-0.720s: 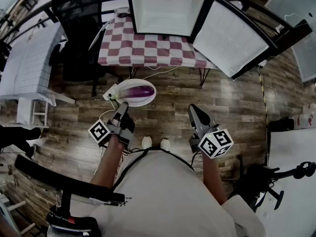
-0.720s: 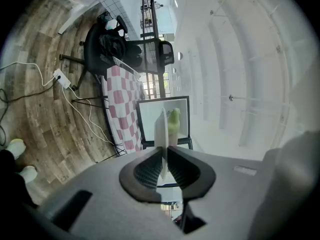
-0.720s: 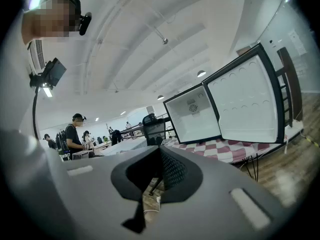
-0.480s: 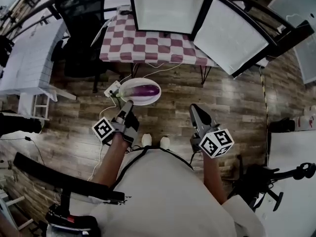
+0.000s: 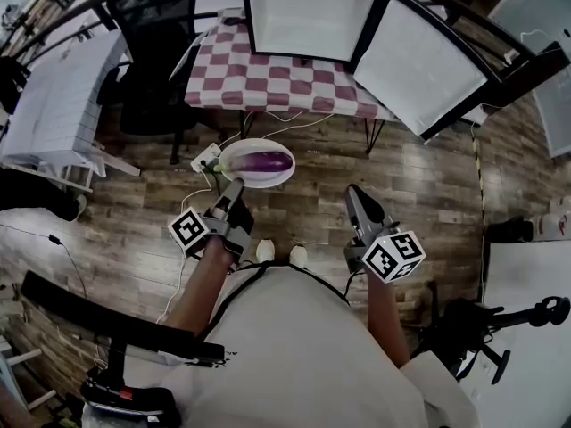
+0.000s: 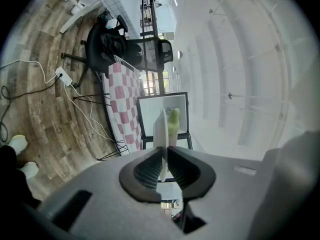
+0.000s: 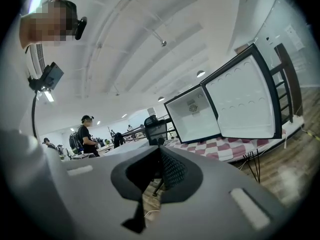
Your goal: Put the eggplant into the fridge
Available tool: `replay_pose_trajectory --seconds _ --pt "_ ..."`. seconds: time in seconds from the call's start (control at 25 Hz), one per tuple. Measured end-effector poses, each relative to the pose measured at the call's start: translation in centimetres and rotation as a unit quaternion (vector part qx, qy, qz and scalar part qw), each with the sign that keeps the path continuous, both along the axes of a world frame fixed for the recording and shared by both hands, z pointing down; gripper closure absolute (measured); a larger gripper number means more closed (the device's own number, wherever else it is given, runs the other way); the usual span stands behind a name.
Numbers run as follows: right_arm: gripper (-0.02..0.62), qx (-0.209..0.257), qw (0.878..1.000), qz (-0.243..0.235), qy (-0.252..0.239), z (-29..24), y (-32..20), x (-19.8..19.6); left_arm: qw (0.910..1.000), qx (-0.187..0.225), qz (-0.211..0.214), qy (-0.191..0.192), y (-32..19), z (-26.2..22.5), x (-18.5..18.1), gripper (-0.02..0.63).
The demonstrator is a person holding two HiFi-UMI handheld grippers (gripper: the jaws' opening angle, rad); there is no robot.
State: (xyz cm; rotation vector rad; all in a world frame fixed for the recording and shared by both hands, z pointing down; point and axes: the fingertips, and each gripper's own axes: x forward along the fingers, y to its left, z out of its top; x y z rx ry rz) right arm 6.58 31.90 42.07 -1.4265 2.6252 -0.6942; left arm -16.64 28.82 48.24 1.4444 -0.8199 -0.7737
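Holds the left tongs [image 5: 234, 190] out level, forearm extended, clenched on the near rim of a white plate [image 5: 234, 160] — purple eggplant [image 5: 265, 161] lying on it just beyond the tips. Carries the right tongs [image 5: 354, 194] alongside, tipped slightly down, pressed together on nothing. Faces the open fridge [image 5: 308, 16] on the checked counter [image 5: 268, 78] — well ahead of both tongs. Shows only black-and-white square codes on the marker cubes [image 5: 393, 257].
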Motion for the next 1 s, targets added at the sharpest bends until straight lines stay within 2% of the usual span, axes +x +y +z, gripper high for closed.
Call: replay_pose_trajectory --seconds 0.36,1.0 --pt "0.589 -0.009 1.000 0.015 -0.005 0.7 -0.4 -0.7 0.9999 0.001 0.010 -0.008 -0.5 0.5 -1.2 0.566" --pt "0.589 -0.005 1.000 0.026 0.012 0.8 -1.9 -4.9 0.9996 0.005 0.026 -0.002 -2.7 1.3 -4.8 0.566"
